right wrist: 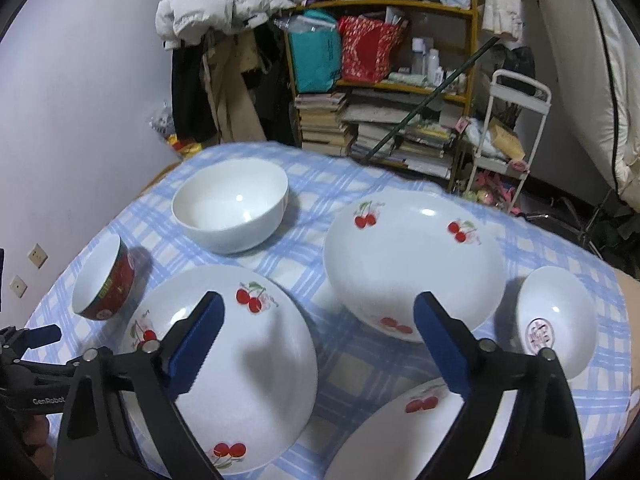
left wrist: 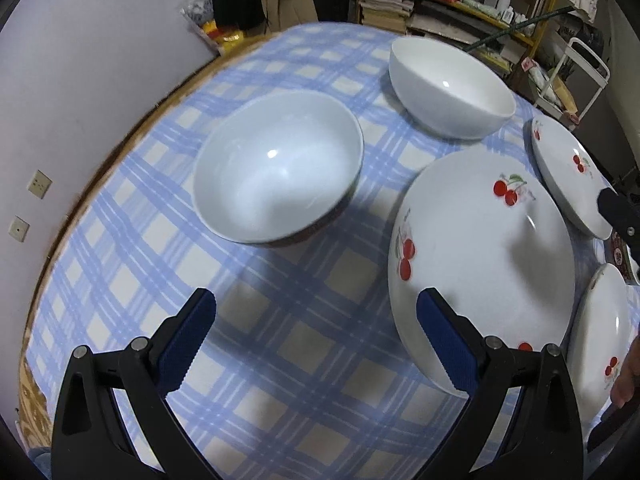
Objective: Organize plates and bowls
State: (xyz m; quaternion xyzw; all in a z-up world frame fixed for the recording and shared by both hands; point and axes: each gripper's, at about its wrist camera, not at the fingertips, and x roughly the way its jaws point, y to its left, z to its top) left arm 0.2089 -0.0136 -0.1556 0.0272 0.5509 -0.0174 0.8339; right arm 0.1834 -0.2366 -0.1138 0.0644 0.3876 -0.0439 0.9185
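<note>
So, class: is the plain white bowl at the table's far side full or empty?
Empty: the plain white bowl shows only bare glazed interior.

Three cherry plates [right wrist: 412, 264], four bowls [right wrist: 232, 206], all upright, unstacked

A: What carries everything?

B: A table [right wrist: 320, 184] under a blue and cream checked cloth [left wrist: 280, 320], wooden rim showing at its left edge.

A: And directly on the cloth?

B: 3 cherry-print plates [right wrist: 240, 360], [right wrist: 408, 256] and [right wrist: 400, 432], each apart from the others. A plain white bowl [right wrist: 232, 212] stands at the far side, a red-sided bowl [right wrist: 106, 284] at the left, and a small white bowl with a red emblem [right wrist: 556, 320] at the right.
</note>
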